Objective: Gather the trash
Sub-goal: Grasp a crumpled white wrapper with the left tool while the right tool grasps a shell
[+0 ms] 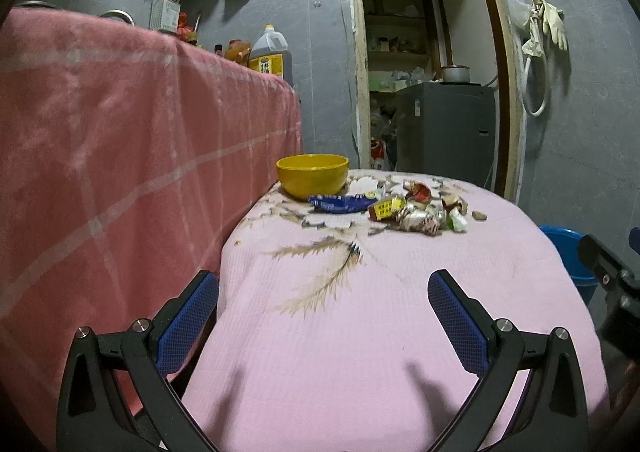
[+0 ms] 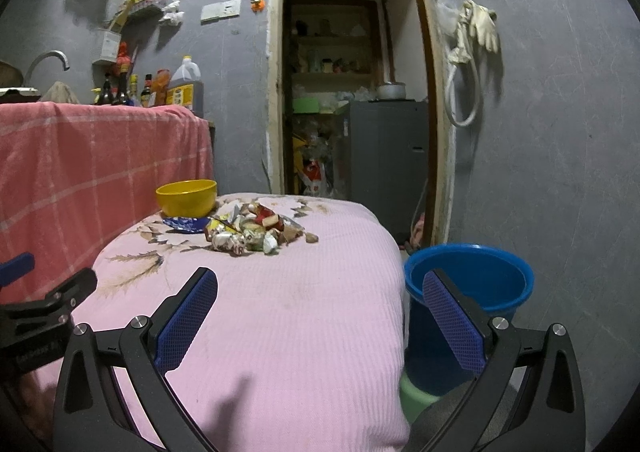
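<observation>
A heap of crumpled wrappers [image 1: 420,208] [image 2: 252,232] lies at the far end of the pink-covered table [image 1: 360,332] [image 2: 280,324]. A flat blue wrapper [image 1: 340,203] [image 2: 186,223] rests beside it, in front of a yellow bowl [image 1: 312,174] [image 2: 187,197]. A blue bucket [image 2: 472,288] [image 1: 568,252] stands on the floor to the table's right. My left gripper [image 1: 323,288] hovers open over the near table, well short of the heap. My right gripper [image 2: 320,288] is also open, nothing between its fingers, over the table's near right edge.
A counter draped in a pink checked cloth [image 1: 120,132] [image 2: 92,164] rises along the left, with bottles [image 2: 160,88] on top. An open doorway [image 2: 352,92] with a grey appliance [image 2: 384,160] lies behind the table. A green object [image 2: 416,396] sits under the bucket.
</observation>
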`<state>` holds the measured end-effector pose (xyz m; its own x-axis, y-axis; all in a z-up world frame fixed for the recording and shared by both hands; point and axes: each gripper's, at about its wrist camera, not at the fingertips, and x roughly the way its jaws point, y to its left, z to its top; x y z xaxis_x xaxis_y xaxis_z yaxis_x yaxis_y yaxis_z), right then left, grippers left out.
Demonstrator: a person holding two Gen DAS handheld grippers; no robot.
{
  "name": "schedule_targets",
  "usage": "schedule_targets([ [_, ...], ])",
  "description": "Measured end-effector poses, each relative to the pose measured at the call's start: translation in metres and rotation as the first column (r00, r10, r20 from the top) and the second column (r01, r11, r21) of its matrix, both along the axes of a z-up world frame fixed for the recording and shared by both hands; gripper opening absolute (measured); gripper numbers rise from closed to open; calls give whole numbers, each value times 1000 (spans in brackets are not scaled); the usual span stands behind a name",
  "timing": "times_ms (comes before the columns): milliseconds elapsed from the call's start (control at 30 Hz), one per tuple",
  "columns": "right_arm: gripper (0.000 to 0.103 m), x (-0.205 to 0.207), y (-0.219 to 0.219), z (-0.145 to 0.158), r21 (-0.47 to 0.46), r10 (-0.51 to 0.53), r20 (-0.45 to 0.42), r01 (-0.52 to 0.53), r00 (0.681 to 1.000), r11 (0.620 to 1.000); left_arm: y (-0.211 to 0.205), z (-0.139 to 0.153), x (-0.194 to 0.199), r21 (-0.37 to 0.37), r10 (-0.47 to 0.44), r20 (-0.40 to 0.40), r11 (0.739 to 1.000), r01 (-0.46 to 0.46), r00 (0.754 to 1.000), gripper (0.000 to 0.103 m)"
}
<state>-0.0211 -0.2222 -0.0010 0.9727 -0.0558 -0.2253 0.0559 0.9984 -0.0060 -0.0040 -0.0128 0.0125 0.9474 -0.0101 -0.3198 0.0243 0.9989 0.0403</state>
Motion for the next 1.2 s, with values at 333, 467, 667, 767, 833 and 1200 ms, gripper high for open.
schedule_targets([
  [333,103,41,-16,24,-55,31,93,-26,995,998,-4,32,50,-32,-28,67,999,30,997,102],
  [467,103,62,-24,40,-71,31,155,-20,987,997,-10,42,70,-49,-33,100,998,38,994,102],
  [667,103,86,-33,51,-87,37,227,-18,973,996,-14,57,96,-107,-37,127,993,51,991,102],
  [767,103,102,-34,49,-98,55,220,-34,974,995,-17,61,104,-123,-55,129,990,71,990,102],
  [833,103,112,-37,43,-99,67,203,-48,977,994,-22,59,110,-117,-68,107,990,81,992,102],
  [1200,94,170,-56,3,-45,148,-6,-148,989,988,-37,14,181,-143,-118,-268,986,81,956,93],
])
